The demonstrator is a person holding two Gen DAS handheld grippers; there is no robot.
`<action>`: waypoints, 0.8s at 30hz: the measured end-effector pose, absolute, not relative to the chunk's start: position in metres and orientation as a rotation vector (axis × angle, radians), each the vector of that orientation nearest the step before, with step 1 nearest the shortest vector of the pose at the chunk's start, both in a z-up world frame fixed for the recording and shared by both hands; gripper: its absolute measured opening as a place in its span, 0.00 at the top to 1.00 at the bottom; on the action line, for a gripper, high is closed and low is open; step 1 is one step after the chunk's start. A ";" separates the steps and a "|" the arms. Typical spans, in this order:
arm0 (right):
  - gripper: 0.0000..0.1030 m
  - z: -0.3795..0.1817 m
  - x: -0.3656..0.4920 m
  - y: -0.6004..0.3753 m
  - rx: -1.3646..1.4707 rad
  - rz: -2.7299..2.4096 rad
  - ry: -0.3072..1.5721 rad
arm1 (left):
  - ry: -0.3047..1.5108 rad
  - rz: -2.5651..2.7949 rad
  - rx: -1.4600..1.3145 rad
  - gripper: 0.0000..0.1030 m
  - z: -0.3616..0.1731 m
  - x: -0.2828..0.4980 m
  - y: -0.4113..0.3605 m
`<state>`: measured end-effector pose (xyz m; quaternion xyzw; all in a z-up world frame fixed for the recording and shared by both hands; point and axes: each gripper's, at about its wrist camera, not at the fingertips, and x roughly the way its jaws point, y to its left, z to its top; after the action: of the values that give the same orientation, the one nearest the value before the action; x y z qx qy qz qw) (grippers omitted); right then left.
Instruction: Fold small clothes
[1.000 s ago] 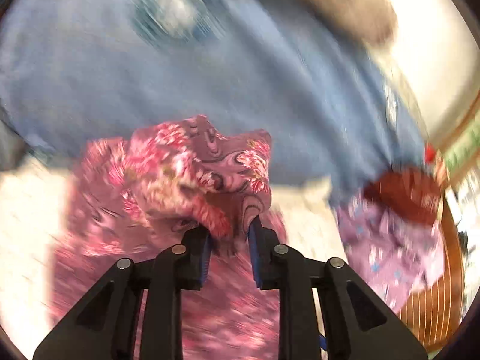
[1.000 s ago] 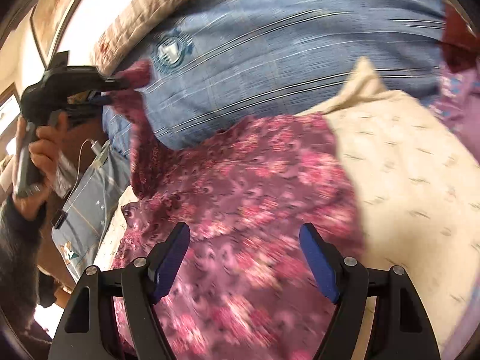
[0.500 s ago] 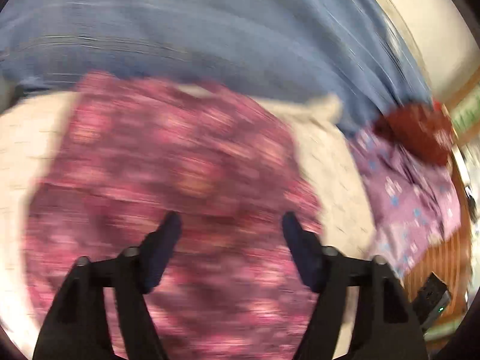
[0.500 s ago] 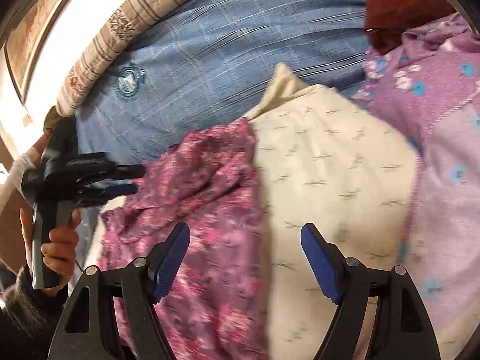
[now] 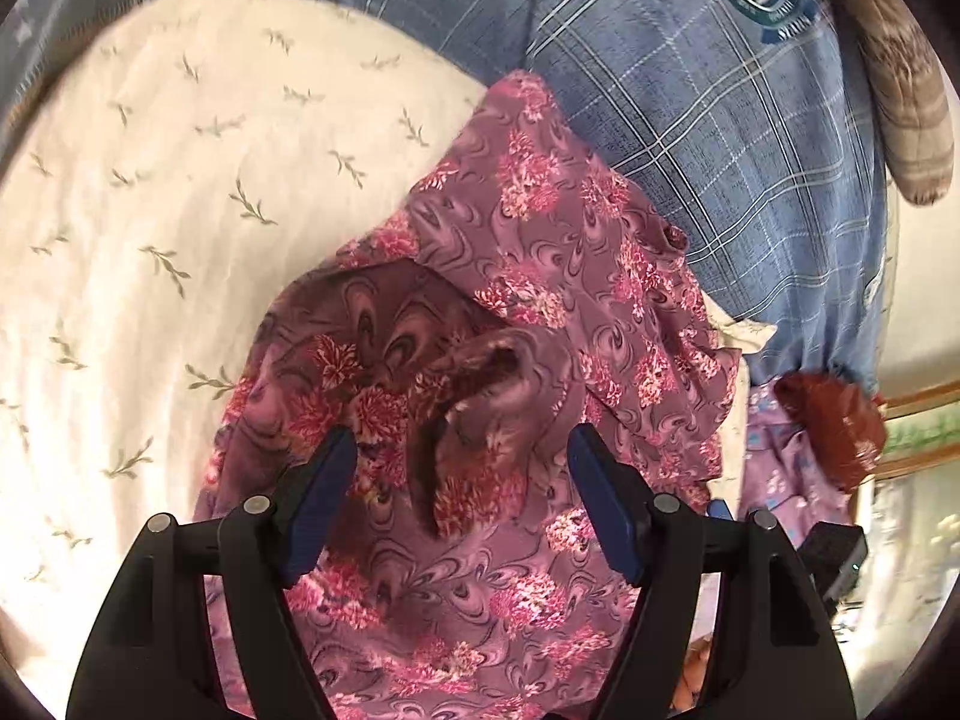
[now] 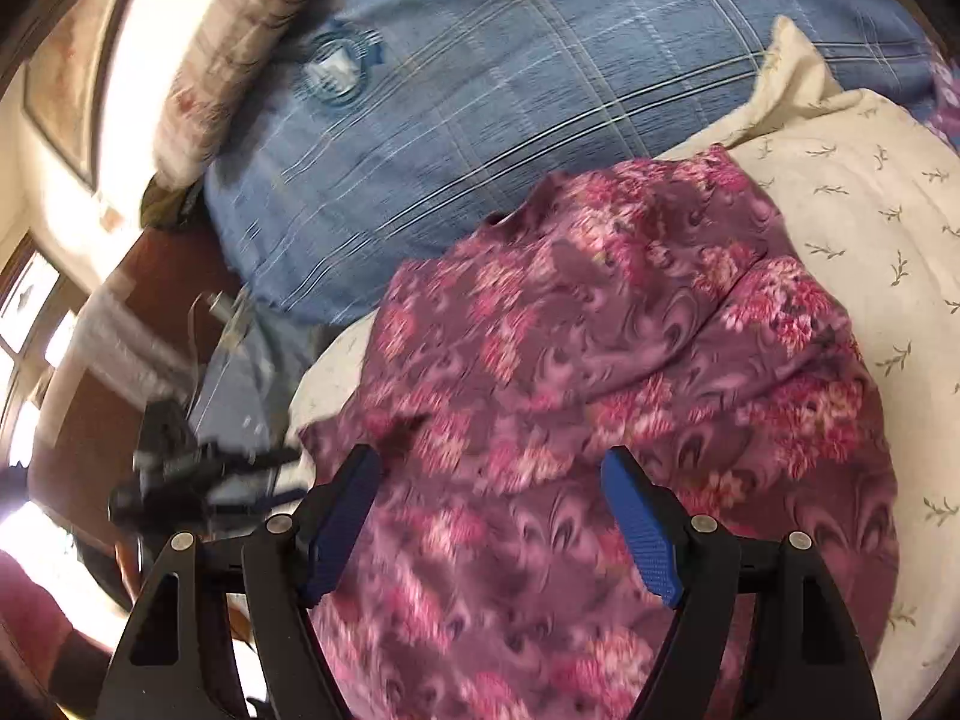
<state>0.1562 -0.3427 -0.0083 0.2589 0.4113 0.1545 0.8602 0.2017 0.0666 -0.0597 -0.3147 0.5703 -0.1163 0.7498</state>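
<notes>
Left wrist view shows the left hand-held gripper [image 5: 462, 474] released, jaws wide above the rumpled floral garment [image 5: 528, 324] just ahead on the cream pillow [image 5: 150, 192]. The right hand-held gripper [image 6: 492, 510] also gapes, empty. Pinch one hem edge, not bunched layers; the thin, slippery-looking fabric creases readily.

Blue pillow [image 5: 708, 120] close behind garment [image 5: 540, 312]
</notes>
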 end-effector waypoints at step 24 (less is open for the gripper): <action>0.34 -0.029 0.216 -0.446 0.790 0.173 0.750 | 1.228 -0.295 -0.745 0.65 -0.087 0.266 0.040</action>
<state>0.2160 -0.4458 -0.0286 0.3755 0.3562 0.0820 0.8517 0.2665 0.0400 -0.0874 -0.3400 0.5605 -0.1348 0.7430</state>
